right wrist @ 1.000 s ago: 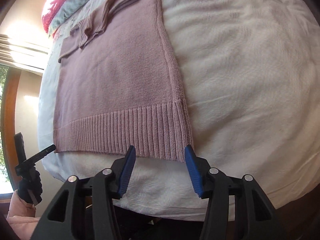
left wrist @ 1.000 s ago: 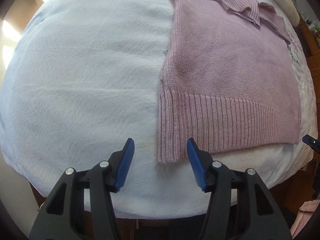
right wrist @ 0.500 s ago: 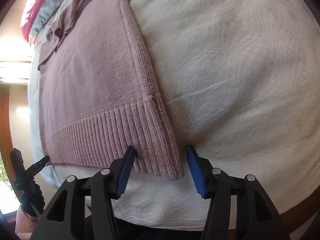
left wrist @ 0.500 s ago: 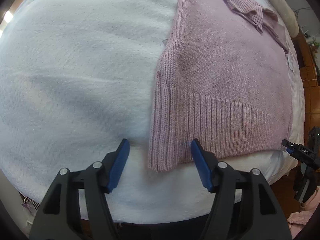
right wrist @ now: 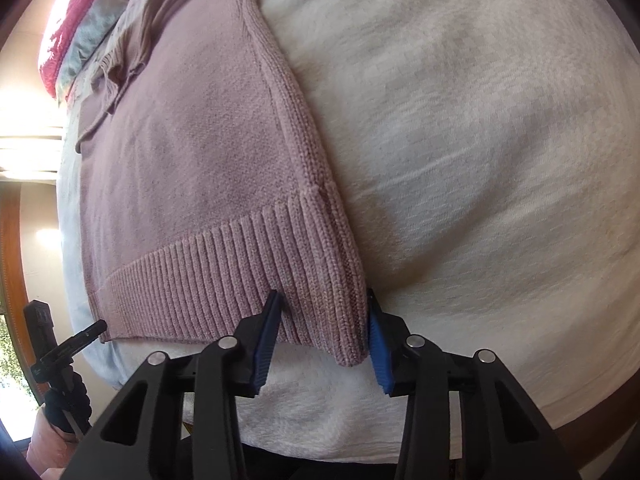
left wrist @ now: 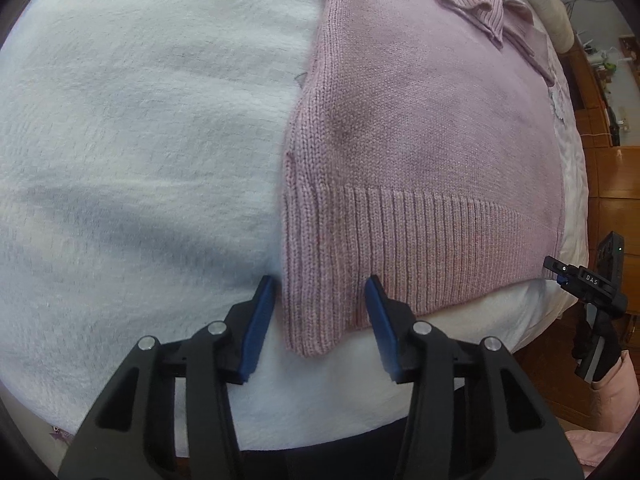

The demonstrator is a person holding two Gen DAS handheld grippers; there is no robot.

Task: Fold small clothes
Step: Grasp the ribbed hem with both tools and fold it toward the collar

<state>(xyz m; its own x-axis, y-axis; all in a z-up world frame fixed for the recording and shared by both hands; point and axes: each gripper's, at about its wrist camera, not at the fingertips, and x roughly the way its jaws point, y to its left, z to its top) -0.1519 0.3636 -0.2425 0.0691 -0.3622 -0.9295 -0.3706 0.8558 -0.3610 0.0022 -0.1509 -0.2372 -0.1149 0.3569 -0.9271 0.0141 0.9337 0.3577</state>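
**Both grippers straddle the near corners of a pink sweater on a bed**

A pink knit sweater (left wrist: 420, 128) lies flat on a white bedspread (left wrist: 140, 140), its ribbed hem (left wrist: 420, 240) along the near edge of the bed and its sleeves folded across the far part of the body.

The left gripper (left wrist: 320, 320) is spread wide, its blue pads (left wrist: 256, 324) on either side of the sweater's near left corner; the corner sits in the gap between them and is not pinched.

The right gripper (right wrist: 324, 336) is also spread, with the near right corner of the sweater (right wrist: 180, 152) in its gap. Its right pad (right wrist: 378, 344) lies just against the side edge of the hem (right wrist: 240, 272), and the left pad rests at the ribbing; whether they press on the cloth cannot be told.

In the left wrist view the right gripper's tip (left wrist: 584, 280) shows at the far right beside the hem, held by a gloved hand (left wrist: 592, 344). A bright pink blanket (right wrist: 76, 4) lies at the far end of the bed.
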